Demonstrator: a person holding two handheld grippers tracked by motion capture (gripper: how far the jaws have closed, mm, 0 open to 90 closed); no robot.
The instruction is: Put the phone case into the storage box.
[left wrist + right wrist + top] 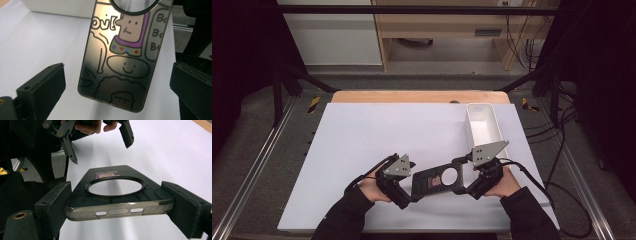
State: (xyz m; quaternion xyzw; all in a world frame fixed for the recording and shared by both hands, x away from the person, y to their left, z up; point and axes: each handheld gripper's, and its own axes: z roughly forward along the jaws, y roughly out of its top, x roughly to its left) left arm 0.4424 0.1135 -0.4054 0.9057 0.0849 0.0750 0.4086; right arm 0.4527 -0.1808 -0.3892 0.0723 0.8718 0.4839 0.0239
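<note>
A: What writing can be read on the phone case [117, 57]?

B: In the left gripper view I read "ov" near its top left and "Bo" repeated down the right edge. The rest is cartoon drawing: a face with a purple collar and coloured dots, and a smiling oval. There is a big round ring at the far end of the case.

A: How are the hands placed?

B: In the high view both forearms come from the bottom edge. The left gripper [404, 187] and the right gripper [472, 177] point toward each other, with the case between them, above the white table [362, 135]. The white bin [484, 125] stands just behind the right gripper.

A: And the jaws?

B: The right gripper [120, 207] pinches the case on its two long sides at the ring end; both jaws press on it. The left gripper [117, 82] is spread wide. Its jaws stand on each side of the near end of the case, apart from it, and hold nothing
</note>
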